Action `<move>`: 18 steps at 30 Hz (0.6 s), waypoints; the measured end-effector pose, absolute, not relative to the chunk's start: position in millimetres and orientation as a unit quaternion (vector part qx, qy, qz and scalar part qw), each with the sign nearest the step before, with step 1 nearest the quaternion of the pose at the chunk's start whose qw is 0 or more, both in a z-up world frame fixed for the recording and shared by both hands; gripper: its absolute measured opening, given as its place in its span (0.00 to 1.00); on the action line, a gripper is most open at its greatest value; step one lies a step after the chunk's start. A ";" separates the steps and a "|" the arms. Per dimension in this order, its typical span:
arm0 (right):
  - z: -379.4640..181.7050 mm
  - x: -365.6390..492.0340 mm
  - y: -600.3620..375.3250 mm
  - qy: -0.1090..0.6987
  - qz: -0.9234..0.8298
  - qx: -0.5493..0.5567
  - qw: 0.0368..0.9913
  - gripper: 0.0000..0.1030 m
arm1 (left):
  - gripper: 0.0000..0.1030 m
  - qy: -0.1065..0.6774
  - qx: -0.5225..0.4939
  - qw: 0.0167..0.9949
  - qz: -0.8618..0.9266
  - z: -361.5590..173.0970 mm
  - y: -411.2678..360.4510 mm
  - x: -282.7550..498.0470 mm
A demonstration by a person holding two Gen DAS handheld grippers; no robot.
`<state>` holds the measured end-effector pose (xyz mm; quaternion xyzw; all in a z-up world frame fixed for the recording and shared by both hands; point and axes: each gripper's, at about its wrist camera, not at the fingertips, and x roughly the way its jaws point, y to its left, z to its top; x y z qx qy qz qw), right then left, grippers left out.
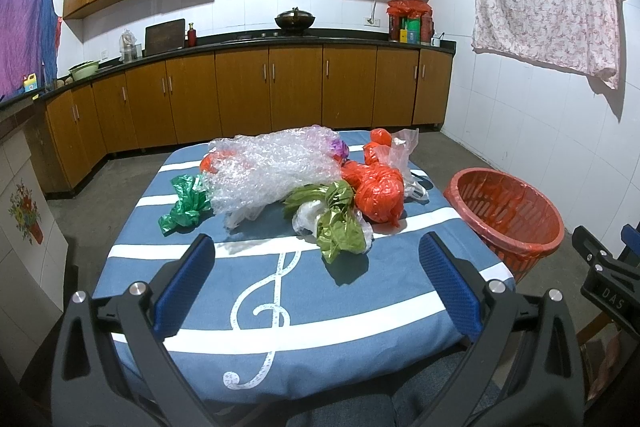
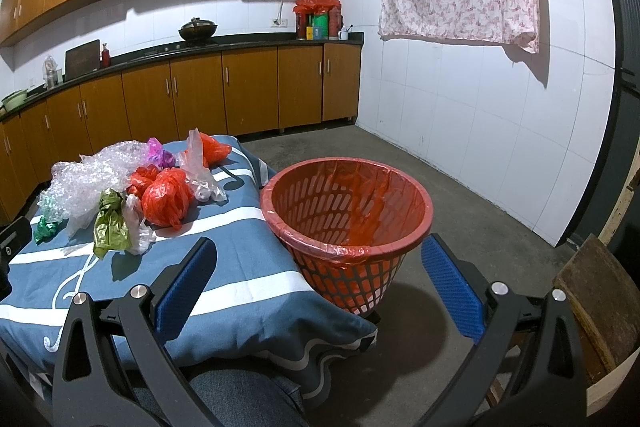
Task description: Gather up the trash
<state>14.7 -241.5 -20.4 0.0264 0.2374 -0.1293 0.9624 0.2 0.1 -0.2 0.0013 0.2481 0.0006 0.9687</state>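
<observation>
Left wrist view: trash pile sits mid-table, at 12 o'clock from the left gripper [image 1: 316, 267], none of it collected yet. Pile holds bubble wrap [image 1: 272, 167], dark green bag [image 1: 184, 205], olive green bag [image 1: 340, 223], red bag [image 1: 378, 193], clear bag [image 1: 404, 147], a second red bag [image 1: 380, 137] at the far edge and a purple scrap [image 1: 340, 148] behind the wrap. All lie on the blue tablecloth [image 1: 280, 307] with its treble clef print. Red basket [image 2: 348, 203] with a red liner stands off the table's right side, at 3 o'clock from the pile; inside looks empty as far as visible. Left gripper is spread wide, holding nothing, short of the pile. Right gripper [image 2: 320, 275] is also spread wide and empty, aimed at the basket. Judgement: task at the start, every piece left to move.
</observation>
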 end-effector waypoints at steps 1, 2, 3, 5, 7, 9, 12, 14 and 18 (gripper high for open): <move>-20.6 14.8 -241.6 0.237 -0.129 0.026 0.962 0.98 | 0.96 0.248 0.002 0.969 0.001 -0.2 0.0 0.2; -20.7 14.9 -241.7 0.238 -0.129 0.026 0.962 0.98 | 0.96 0.248 0.003 0.969 0.003 -0.3 0.0 0.1; -20.4 14.8 -242.3 0.238 -0.129 0.026 0.962 0.98 | 0.96 0.248 0.003 0.969 0.004 -0.5 0.2 -0.2; -19.8 14.3 -243.5 0.238 -0.129 0.027 0.962 0.98 | 0.96 0.250 0.000 0.968 0.007 -1.5 1.5 -0.5; -19.3 13.8 -244.6 0.237 -0.129 0.027 0.963 0.98 | 0.96 0.254 -0.002 0.967 0.012 -2.3 2.7 0.2; -17.9 13.9 -245.2 0.234 -0.124 0.028 0.964 0.98 | 0.96 0.259 -0.006 0.966 0.018 -6.0 6.9 1.4; -18.8 25.4 -244.5 0.228 -0.114 0.032 0.966 0.98 | 0.96 0.267 -0.016 0.963 0.026 -9.3 19.0 7.9; -19.1 35.6 -237.5 0.229 -0.104 0.034 0.967 0.98 | 0.96 0.272 -0.024 0.961 0.031 -12.3 28.3 11.2; -21.1 50.3 -238.4 0.235 -0.085 0.038 0.968 0.98 | 0.96 0.281 -0.036 0.957 0.063 -18.4 54.4 20.9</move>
